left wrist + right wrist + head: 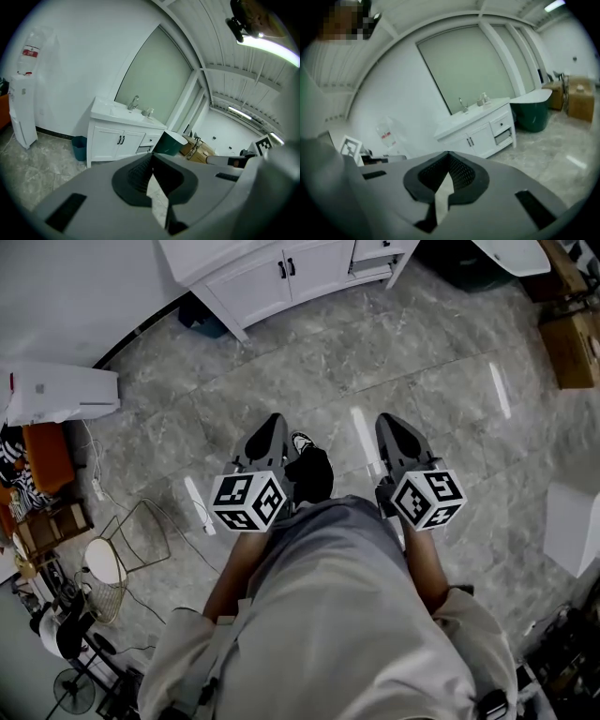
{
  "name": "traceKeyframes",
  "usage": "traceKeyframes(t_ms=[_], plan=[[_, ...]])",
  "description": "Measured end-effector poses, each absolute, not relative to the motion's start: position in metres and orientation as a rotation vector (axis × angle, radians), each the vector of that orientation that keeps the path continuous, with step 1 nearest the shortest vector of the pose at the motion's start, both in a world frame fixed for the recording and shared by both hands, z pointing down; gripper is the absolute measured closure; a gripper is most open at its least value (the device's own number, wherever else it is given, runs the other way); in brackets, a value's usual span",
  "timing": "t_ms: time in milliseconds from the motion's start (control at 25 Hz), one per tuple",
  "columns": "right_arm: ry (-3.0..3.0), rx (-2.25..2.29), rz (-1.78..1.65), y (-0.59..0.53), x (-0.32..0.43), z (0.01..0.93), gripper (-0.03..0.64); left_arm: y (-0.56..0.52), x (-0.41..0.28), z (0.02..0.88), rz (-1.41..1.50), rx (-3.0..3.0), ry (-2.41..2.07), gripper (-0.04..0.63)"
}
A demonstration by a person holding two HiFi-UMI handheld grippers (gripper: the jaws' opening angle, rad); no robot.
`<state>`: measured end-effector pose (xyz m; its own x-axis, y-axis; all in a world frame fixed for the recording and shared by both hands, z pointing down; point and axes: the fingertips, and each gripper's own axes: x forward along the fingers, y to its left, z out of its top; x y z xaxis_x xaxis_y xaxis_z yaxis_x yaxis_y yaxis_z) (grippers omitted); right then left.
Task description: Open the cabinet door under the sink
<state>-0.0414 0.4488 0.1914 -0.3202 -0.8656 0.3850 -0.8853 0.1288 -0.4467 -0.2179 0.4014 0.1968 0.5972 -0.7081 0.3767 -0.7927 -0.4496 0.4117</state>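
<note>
A white vanity cabinet (246,283) with a sink on top stands against the wall at the far side of the floor. Its two doors (115,143) are shut, with dark handles (286,268) side by side at the middle. It also shows in the right gripper view, where the cabinet (480,133) is ahead and well out of reach. My left gripper (272,423) and right gripper (389,423) are held out in front of the person, side by side above the floor. Both are shut with nothing between the jaws, as seen at the left gripper (153,156) and the right gripper (448,153).
A water dispenser (21,108) stands left of the cabinet, and a teal bin (78,147) sits at its left side. A dark green tub (534,112) is to its right, with cardboard boxes (572,348) beyond. A wire basket (122,549) and clutter lie at the left.
</note>
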Motion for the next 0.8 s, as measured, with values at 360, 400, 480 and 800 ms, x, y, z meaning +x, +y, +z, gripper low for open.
traceKeyframes(t_ms=[360, 400, 480, 800], plan=[[-2.57, 1.547, 1.006, 0.373, -0.086, 0.169, 0.607, 0.329, -0.223, 0.184, 0.138, 2.279, -1.171, 0.595], [-2.577, 1.533, 0.995, 0.369, -0.088, 0.168, 0.607, 0.324, -0.224, 0.183, 0.13, 2.278, -1.172, 0.595], [-2.609, 1.506, 0.979, 0.36, -0.091, 0.165, 0.607, 0.315, -0.226, 0.185, 0.117, 2.267, -1.177, 0.595], [-2.661, 1.454, 1.002, 0.312, -0.085, 0.161, 0.607, 0.281, -0.224, 0.192, 0.143, 2.23, -1.209, 0.595]])
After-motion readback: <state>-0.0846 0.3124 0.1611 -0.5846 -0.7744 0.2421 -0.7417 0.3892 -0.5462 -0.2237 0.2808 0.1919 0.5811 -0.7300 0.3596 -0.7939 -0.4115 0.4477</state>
